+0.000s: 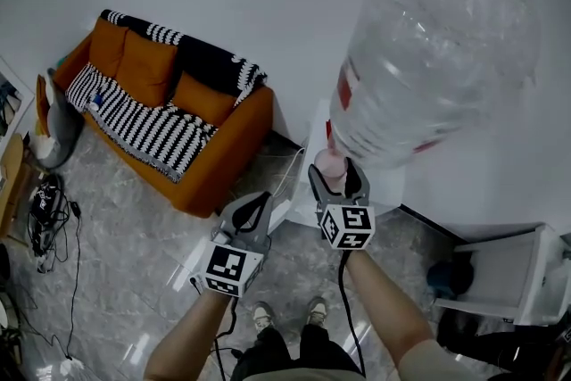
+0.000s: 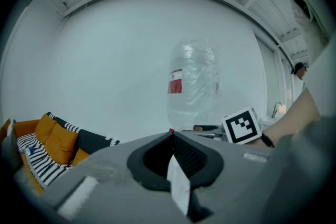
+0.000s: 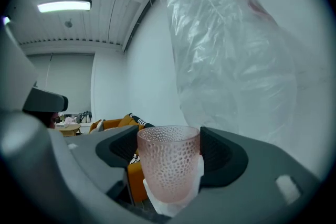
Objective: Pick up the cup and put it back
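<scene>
A pink dimpled glass cup [image 3: 169, 162] stands upright between the black pads of my right gripper [image 3: 169, 157], which is shut on it. From the head view the cup [image 1: 329, 163] and right gripper [image 1: 336, 172] are held just under the shoulder of a big clear water bottle [image 1: 428, 49] on a white dispenser [image 1: 385, 187]. My left gripper [image 1: 251, 210] hangs lower and to the left, shut with nothing in it. The left gripper view shows its jaws [image 2: 173, 157] closed together. The right gripper's marker cube [image 2: 241, 125] sits beside the bottle [image 2: 193, 84].
An orange sofa [image 1: 169, 111] with a black-and-white striped throw stands against the white wall at left. Cables and gear [image 1: 49, 214] lie on the grey tiled floor at far left. A white open box [image 1: 508, 277] is at lower right. The person's shoes [image 1: 287, 314] are below.
</scene>
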`<state>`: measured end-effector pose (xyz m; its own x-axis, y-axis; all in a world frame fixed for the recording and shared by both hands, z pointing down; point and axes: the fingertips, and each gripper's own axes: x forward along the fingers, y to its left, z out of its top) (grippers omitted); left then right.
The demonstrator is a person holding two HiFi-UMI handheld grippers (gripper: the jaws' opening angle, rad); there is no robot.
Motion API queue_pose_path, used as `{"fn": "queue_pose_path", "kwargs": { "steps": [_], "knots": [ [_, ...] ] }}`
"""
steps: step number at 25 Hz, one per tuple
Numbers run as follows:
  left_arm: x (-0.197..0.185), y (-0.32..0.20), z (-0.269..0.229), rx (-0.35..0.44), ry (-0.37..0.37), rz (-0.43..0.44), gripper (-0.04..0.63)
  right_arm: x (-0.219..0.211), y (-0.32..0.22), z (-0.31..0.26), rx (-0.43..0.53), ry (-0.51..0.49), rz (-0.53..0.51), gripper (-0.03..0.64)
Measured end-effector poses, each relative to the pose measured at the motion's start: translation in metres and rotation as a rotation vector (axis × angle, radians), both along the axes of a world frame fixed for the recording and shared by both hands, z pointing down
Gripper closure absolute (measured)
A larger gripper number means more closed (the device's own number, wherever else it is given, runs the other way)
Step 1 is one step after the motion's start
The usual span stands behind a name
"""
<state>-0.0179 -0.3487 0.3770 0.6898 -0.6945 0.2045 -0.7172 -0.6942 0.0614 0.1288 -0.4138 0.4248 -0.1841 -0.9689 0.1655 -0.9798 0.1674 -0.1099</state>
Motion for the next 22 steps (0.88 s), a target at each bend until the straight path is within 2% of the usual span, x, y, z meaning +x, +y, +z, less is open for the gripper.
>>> {"fn": "queue_pose_path", "kwargs": {
  "steps": [5, 11, 15, 18, 22],
  "knots": [
    [-0.002, 0.009, 0.004, -0.007, -0.006, 0.003, 0.592, 0.000, 0.002, -0.002, 0.045, -0.036, -0.001, 0.247],
    [-0.004, 0.017, 0.013, -0.018, -0.009, 0.004, 0.592, -0.008, 0.011, 0.003, 0.079, 0.026, -0.023, 0.244],
    [-0.006, 0.023, 0.019, -0.035, -0.009, 0.005, 0.592, -0.015, 0.018, 0.025, 0.014, 0.072, -0.035, 0.241],
    [-0.010, 0.027, 0.028, -0.054, -0.017, 0.001, 0.592, -0.009, 0.018, 0.044, -0.060, 0.053, -0.003, 0.258],
    [-0.014, 0.029, 0.032, -0.063, -0.030, -0.002, 0.592, -0.006, 0.015, 0.058, -0.098, 0.054, -0.003, 0.267]
  ]
}}
